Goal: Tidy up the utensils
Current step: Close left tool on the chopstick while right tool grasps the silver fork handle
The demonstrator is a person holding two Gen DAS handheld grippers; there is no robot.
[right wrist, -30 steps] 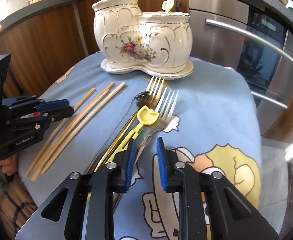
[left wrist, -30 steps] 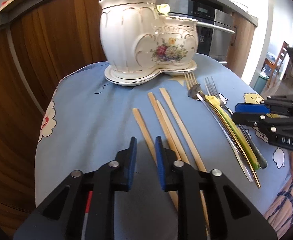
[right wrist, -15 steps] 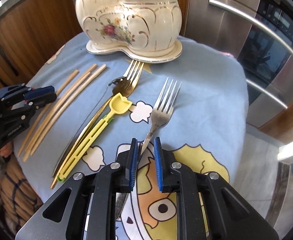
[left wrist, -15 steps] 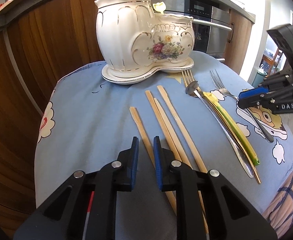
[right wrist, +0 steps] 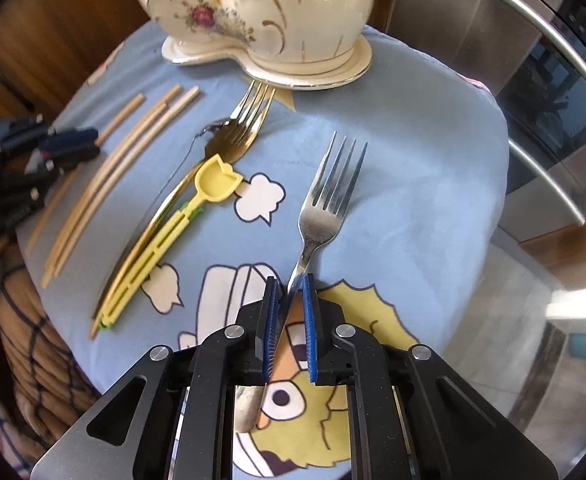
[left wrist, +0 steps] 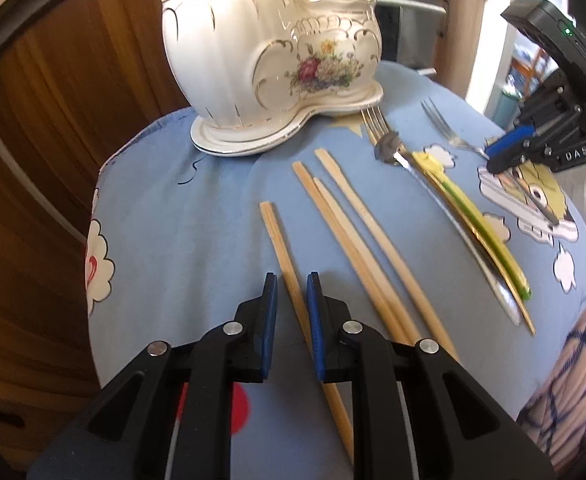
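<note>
My right gripper [right wrist: 289, 280] is shut on the handle of a silver fork [right wrist: 331, 196], tines pointing away over the blue cloth. My left gripper [left wrist: 291, 280] straddles the leftmost of several bamboo chopsticks [left wrist: 283, 248], jaws narrowly apart around it and not touching it. The other chopsticks [left wrist: 357, 232] lie to its right. A gold fork, a dark spoon and a yellow plastic spoon [right wrist: 213, 180] lie bundled mid-table. The white floral ceramic holder [left wrist: 269, 48] stands at the back, also in the right wrist view [right wrist: 261, 8].
The small round table carries a blue cartoon cloth [left wrist: 181, 220]. Wooden cabinets [left wrist: 45, 120] are behind and left, a steel oven [right wrist: 533, 80] to the right. The person's checked clothing [left wrist: 565, 380] is at the near edge.
My right gripper closed on the silver fork's handle and drew it right, away from the bundle. My left gripper moved forward and down so its jaws straddle the leftmost chopstick.
</note>
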